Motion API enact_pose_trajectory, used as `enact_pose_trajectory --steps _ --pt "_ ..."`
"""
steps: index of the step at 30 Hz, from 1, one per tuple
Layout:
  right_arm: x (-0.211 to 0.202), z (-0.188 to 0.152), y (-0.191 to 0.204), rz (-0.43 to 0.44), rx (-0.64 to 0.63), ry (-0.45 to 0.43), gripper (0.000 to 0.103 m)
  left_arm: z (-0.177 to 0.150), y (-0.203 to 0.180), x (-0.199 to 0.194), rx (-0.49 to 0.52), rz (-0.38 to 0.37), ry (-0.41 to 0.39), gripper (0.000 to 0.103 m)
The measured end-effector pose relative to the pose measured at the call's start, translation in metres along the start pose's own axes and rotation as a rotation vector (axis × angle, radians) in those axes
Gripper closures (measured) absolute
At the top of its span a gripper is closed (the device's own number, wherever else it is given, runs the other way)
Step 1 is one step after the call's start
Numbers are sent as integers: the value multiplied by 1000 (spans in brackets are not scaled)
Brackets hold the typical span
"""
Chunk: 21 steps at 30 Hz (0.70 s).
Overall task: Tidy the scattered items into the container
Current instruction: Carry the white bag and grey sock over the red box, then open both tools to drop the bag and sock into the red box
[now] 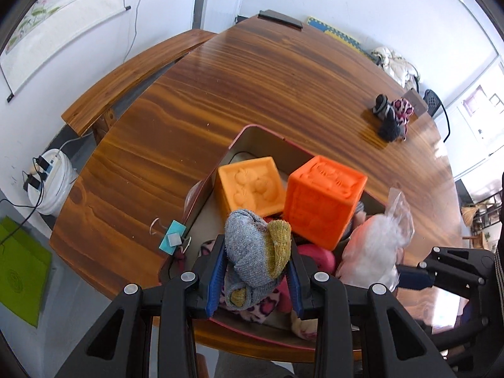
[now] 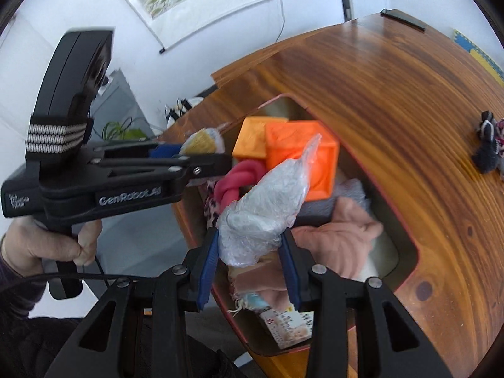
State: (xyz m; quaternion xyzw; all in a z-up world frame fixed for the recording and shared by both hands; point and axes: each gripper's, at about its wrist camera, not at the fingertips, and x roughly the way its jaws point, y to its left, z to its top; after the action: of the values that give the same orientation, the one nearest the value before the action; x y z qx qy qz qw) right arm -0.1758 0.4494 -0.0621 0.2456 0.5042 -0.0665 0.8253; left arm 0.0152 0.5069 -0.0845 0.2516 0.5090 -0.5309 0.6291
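Left gripper [image 1: 257, 273] low centre of left wrist view, blue pads clamped on rolled grey sock with mustard toe [image 1: 256, 253], held over near end of container [image 1: 271, 137]. Same gripper seen in right wrist view at left [image 2: 201, 152], gripped by a hand [image 2: 52, 244] at lower left, sock a blurred mustard tuft at its tip.

Right gripper [image 2: 250, 253] low centre of right wrist view, jaws clamped on crumpled clear plastic bag [image 2: 267, 206], bag sticking up and right over the container [image 2: 406, 242]. In left wrist view same bag [image 1: 376, 245] at lower right, right gripper [image 1: 409, 278] entering from right edge, bag over right rim of container.

Container: red-rimmed rectangular tin on wooden table [image 1: 252, 88], centre of both frames. Inside, far end: light orange embossed cube [image 1: 249, 189], darker orange embossed cube [image 1: 324, 200] just right of it, touching or nearly so. Below cubes: pink knotted rope toy [image 2: 239, 178], leopard-print pink fabric [image 1: 256, 308], pale pink cloth [image 2: 340, 236], grey cloth [image 2: 349, 189], printed card or packet [image 2: 288, 326] at near end.

Outside container: bundle of dark and pink-spotted socks [image 1: 392, 115] on table, upper right in left wrist view, well apart from tin; same bundle at right edge of right wrist view [image 2: 488, 148]. Teal binder clip [image 1: 172, 236] on left rim of tin. White bucket [image 1: 55, 186] with cables on floor, left edge. Wall scroll [image 1: 60, 12] upper left.
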Motion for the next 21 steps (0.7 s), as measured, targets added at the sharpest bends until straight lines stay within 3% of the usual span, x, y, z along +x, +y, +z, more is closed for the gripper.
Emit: enact_pose_trajectory --steps 8,10,14,16,21 --pt "34 -8 2 -5 -25 75 62 -1 9 15 1 -35 23 65" --pt "42 -10 0 -10 -19 93 61 0 10 16 -16 -41 31 38" --pt "44 -10 -8 -3 7 92 52 -1 8 13 -10 -43 30 36" --pt "37 -10 -10 6 4 80 48 -1 6 9 -1 -45 25 29" --pt "12 -14 -15 19 -25 38 47 6 -3 -6 8 -54 -3 28"
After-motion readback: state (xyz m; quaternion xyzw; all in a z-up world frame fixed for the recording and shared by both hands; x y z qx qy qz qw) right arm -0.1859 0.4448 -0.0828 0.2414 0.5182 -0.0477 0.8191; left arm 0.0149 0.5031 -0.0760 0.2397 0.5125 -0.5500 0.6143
